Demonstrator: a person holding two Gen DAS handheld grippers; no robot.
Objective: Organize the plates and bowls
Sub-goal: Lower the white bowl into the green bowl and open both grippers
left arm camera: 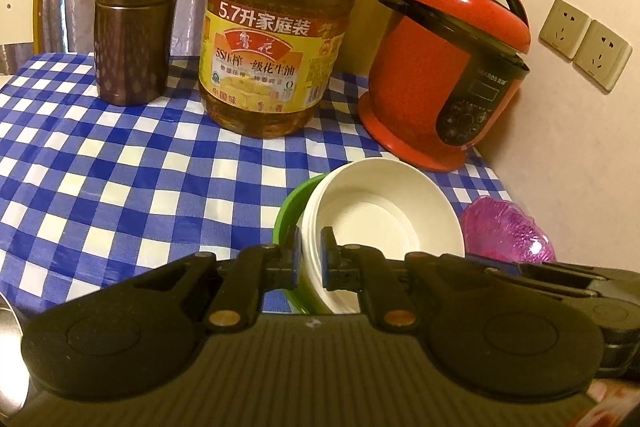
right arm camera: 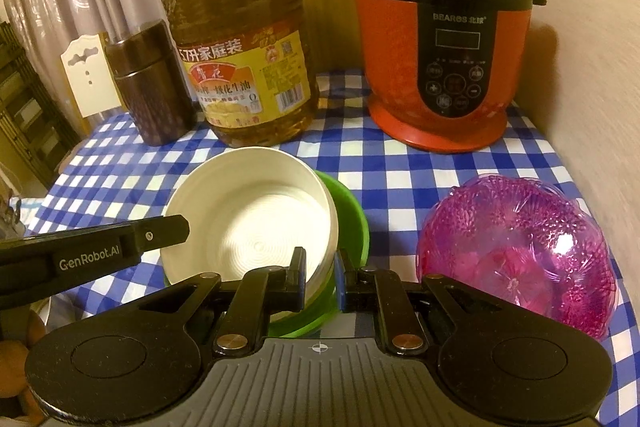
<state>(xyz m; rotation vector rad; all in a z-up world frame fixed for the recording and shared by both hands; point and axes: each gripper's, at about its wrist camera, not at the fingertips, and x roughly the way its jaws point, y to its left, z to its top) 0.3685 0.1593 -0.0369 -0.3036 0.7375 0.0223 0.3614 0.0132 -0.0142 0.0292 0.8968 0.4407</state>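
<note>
A white bowl (left arm camera: 384, 215) (right arm camera: 256, 215) sits nested and tilted inside a green bowl (left arm camera: 286, 223) (right arm camera: 352, 223) on the blue checked tablecloth. My left gripper (left arm camera: 313, 251) is shut on the white bowl's near rim, which looks like several stacked white rims. From the other side, my right gripper (right arm camera: 320, 267) is shut on the near wall of the nested bowls, with white wall and a strip of green between its fingers. A clear purple bowl (left arm camera: 508, 231) (right arm camera: 516, 247) stands to the right of them, apart.
At the back stand a brown metal canister (left arm camera: 132, 31) (right arm camera: 152, 87), a big oil jug (left arm camera: 276, 27) (right arm camera: 240, 55) and a red pressure cooker (left arm camera: 448, 67) (right arm camera: 440, 39). A wall with sockets (left arm camera: 584, 43) bounds the table's right side. A chair back (right arm camera: 88, 75) shows far left.
</note>
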